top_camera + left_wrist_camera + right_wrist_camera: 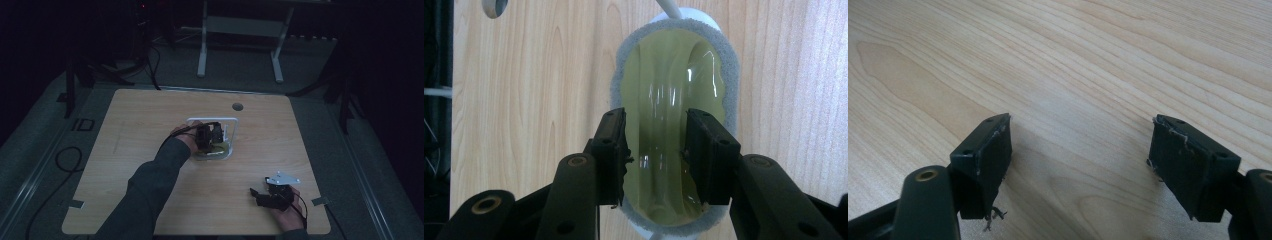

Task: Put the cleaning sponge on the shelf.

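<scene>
From the high view, a light wooden table (150,125) sits in a dim room, with a round cable hole (237,106) near its far edge and the legs of a white frame (240,45) standing on the grey floor beyond it. Near the middle of the table lies a white wire rack (232,122), and at its near end is a yellowish glass dish (215,152), partly hidden by the left gripper (212,137) poised directly over it. The left hand (184,136) comes in on a dark sleeve from the bottom left, the forearm stretched diagonally across the table and the gripper pointing down. The right hand (286,212) rests near the table's near right corner, well apart from the dish, with the right gripper (257,192) lying low and aimed leftward, its grey plate on top. In the left gripper view, the glass dish (671,100) lies lengthways below, ringed by a grey foam rim (729,75), with a white wire (669,6) at the top. The left gripper (656,150) straddles the dish's raised glass middle, its black pads close beside it on either side; I cannot tell whether they touch the glass. In the right gripper view, the right gripper (1078,150) has its jaws wide apart with just bare wooden table (1073,60) between them.
</scene>
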A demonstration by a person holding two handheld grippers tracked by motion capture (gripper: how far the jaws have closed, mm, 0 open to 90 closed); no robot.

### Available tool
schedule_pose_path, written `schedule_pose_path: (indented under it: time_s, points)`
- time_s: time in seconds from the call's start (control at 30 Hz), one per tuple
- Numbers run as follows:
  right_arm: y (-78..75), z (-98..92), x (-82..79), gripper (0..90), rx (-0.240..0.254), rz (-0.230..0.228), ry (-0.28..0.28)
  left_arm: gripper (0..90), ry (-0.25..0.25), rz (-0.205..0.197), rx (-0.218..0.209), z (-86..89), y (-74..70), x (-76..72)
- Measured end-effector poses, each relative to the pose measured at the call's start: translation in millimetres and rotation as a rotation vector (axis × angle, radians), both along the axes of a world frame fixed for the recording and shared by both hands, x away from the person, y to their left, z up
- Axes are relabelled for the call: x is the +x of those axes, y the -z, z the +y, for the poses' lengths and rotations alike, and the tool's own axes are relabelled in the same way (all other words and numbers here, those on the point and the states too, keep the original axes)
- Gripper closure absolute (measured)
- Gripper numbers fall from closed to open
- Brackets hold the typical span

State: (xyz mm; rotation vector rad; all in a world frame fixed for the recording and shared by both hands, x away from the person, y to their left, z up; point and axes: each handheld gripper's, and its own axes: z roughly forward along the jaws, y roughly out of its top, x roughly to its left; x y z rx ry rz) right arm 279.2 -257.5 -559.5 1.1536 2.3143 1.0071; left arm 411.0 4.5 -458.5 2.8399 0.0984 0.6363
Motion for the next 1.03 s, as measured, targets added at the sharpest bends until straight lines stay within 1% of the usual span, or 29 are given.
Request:
schedule_pose_path:
  time_s: [0.1,0.17,0.43,0.6,0.8,0.83,0.9,1.03]
  points:
    - [0.0,0.0,0.0,24.6,0.001,0.000,0.000,60.8,-0.001,0.000,-0.004,1.9,-2.6,-1.5]
    - [0.0,0.1,0.0,24.6,0.001,0.000,0.001,61.2,-0.003,0.010,-0.009,3.5,-4.2,-2.4]
    - [0.0,0.1,0.0,24.5,0.001,0.000,0.001,61.4,0.007,0.025,-0.025,9.8,-8.6,-7.7]
    - [0.0,0.0,0.0,24.6,0.001,0.000,0.001,61.5,0.013,0.048,-0.062,15.4,-14.3,-11.2]
    - [0.0,0.0,0.0,24.5,0.001,0.000,0.000,61.4,0.025,0.077,-0.119,24.1,-22.6,-18.1]
    - [0.0,0.1,0.0,24.6,0.001,0.000,0.001,61.5,0.021,0.079,-0.135,25.6,-23.9,-19.4]
    - [0.0,0.0,0.0,24.5,0.001,-0.001,0.000,61.5,0.014,0.078,-0.148,28.1,-27.3,-22.2]
    - [0.0,0.0,0.1,24.6,0.000,-0.002,0.000,64.0,-0.023,0.077,-0.167,32.8,-32.9,-29.7]
